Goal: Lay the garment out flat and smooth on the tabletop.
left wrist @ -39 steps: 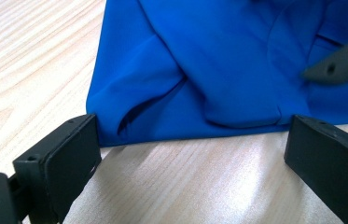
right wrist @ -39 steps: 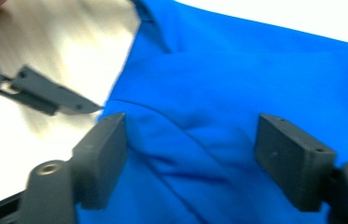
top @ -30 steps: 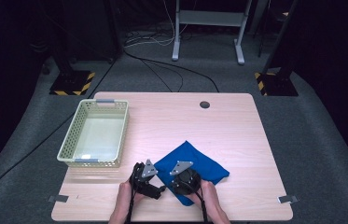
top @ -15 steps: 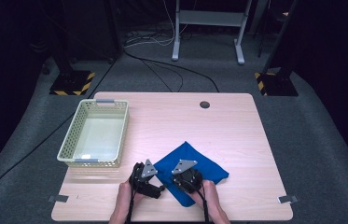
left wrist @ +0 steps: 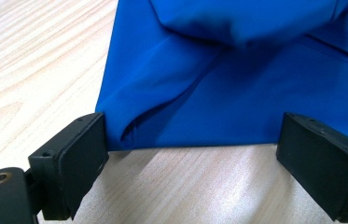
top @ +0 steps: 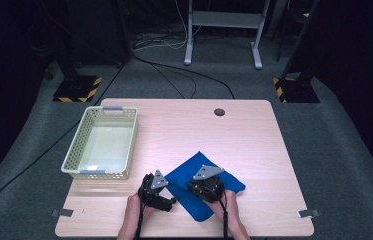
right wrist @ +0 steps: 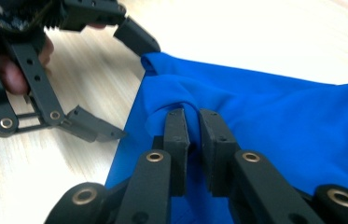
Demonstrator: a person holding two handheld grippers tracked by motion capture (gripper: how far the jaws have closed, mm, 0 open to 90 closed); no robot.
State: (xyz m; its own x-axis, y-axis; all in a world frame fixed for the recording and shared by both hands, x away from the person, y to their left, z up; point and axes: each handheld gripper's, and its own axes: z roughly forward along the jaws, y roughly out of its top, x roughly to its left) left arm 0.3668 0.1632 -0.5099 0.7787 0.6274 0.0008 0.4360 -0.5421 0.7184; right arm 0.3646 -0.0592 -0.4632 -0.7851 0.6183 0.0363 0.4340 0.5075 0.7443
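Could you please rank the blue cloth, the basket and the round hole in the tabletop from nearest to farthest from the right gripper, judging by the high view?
1. Blue cloth: pinched in the right gripper.
2. Basket: left side of the table.
3. Round hole: at the far edge.

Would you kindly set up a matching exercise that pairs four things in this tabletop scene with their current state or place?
Things:
1. left hand-held gripper
2. right hand-held gripper
3. blue cloth
4. pale green perforated plastic basket

States:
A. pinched into a raised fold
B. jaws open at the cloth's edge
C. on the table's left side
D. jaws shut on fabric

Pairs: 1-B, 2-D, 3-A, 4-C
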